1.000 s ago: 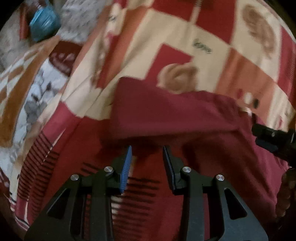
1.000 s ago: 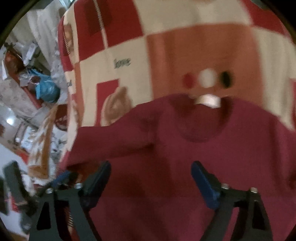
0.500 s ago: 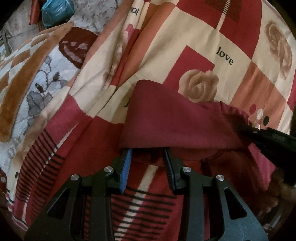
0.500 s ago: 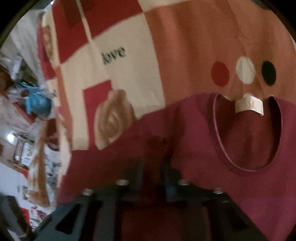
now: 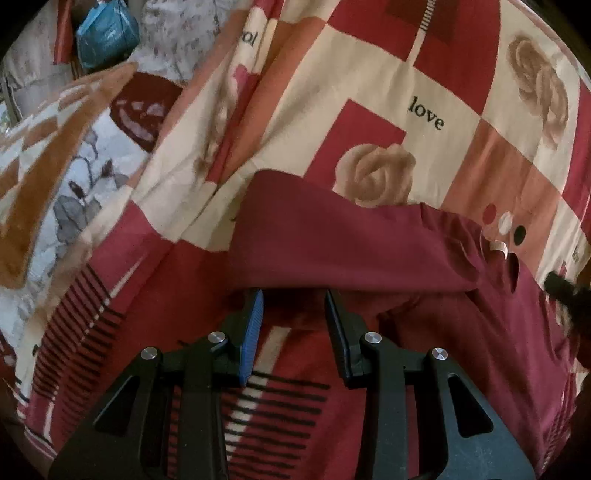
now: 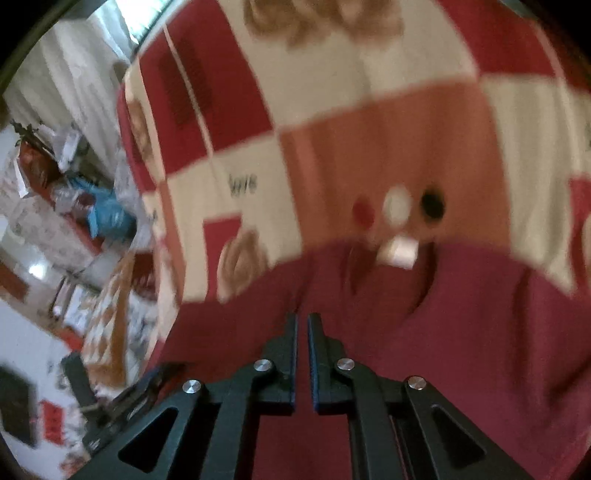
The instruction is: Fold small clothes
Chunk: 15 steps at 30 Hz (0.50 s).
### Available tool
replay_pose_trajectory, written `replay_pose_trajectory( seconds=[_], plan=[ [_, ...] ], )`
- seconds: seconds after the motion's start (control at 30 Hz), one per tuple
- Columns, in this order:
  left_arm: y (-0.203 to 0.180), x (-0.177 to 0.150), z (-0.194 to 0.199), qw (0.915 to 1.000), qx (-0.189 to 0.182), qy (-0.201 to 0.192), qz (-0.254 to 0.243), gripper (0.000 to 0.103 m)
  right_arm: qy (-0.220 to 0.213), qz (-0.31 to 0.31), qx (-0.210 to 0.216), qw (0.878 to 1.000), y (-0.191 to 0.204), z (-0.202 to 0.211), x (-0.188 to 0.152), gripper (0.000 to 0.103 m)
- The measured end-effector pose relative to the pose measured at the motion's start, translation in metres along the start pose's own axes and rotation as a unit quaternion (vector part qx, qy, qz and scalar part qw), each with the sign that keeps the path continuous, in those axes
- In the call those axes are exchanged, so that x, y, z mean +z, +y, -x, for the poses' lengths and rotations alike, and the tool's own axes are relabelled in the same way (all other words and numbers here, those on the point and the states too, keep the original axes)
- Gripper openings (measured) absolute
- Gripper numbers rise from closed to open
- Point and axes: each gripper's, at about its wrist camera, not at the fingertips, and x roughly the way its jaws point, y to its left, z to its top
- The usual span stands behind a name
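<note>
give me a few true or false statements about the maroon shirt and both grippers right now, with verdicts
1. The left hand-held gripper has its jaws apart at the edge of the folded maroon cotton shirt. True.
2. The right hand-held gripper is wide open. False: its jaws are nearly closed, leaving only a thin gap, over the maroon fabric.
3. The shirt lies on a red, cream and salmon patchwork bedsheet printed with roses and "love". True.
4. The shirt is blue. False: it is maroon.
5. A white neck label shows at the collar. True.
6. A teal plastic bag sits on the shirt. False: it lies far off, beyond the bed.
</note>
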Motion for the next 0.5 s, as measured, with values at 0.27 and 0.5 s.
replay_pose_trajectory(
  seconds=[0.27, 0.5],
  plan=[
    [0.010, 0.004, -0.001, 0.9999, -0.002, 0.003, 0.009, 0.034, 0.068, -0.058, 0.056, 0.994, 0.018, -0.084, -0.017, 0.070],
    [0.010, 0.007, 0.002, 1.0000, -0.004, -0.001, 0.005, 0.034, 0.048, -0.026, 0.021, 0.998, 0.034, -0.123, -0.006, 0.013]
  ],
)
